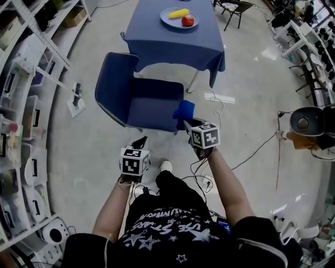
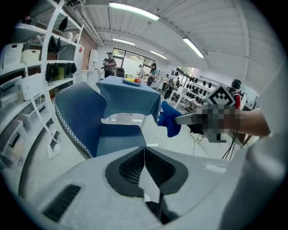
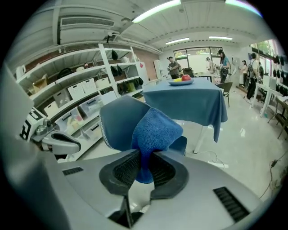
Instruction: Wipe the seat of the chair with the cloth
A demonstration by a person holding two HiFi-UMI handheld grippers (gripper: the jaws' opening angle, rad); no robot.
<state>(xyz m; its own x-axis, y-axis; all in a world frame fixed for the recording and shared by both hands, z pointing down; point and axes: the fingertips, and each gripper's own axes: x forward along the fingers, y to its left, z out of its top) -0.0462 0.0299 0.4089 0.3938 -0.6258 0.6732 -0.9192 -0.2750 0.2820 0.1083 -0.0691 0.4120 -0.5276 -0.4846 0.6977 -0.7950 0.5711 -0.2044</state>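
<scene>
Nearest the lens: dark printed shirt (image 1: 167, 230), with 2 bare forearms (image 1: 227, 188) reaching forward and down from it.

Item 1, left gripper (image 1: 140, 142). Held low and close to the body, short of the chair, over pale floor (image 1: 251, 104). Its marker cube (image 1: 134, 161) faces up toward the head view. Its fingers (image 2: 130, 168) are pressed flat together.

Item 2, right gripper (image 1: 186, 124). Reached farther forward than the left, elbow slightly bent, tips at the near right corner of the seat (image 1: 154, 107). Its fingers (image 3: 123, 168) pinch the cloth (image 3: 155, 130), which is blue and bunched, with most of it bulging out beyond the tips. The cloth hangs over that corner of the seat; contact with the seat cannot be told.

Item 3, chair (image 1: 112, 84). Blue seat and back with pale stitched edging. The back is toward the person's left. It stands between the person and the surface.

Item 4, surface (image 1: 178, 47). Draped in a blue cover, just beyond the chair. It carries 1 plate (image 1: 164, 17) holding 1 red fruit (image 1: 188, 21) and 1 yellow item (image 1: 179, 12).

Item 5, surroundings. White shelving (image 1: 21, 120) with bins runs along the person's left. Cables (image 1: 251, 152) trail over the floor at the right. 1 folding chair (image 1: 236, 8) stands past the surface. People (image 3: 173, 67) stand at the far end of the room in both gripper views.
</scene>
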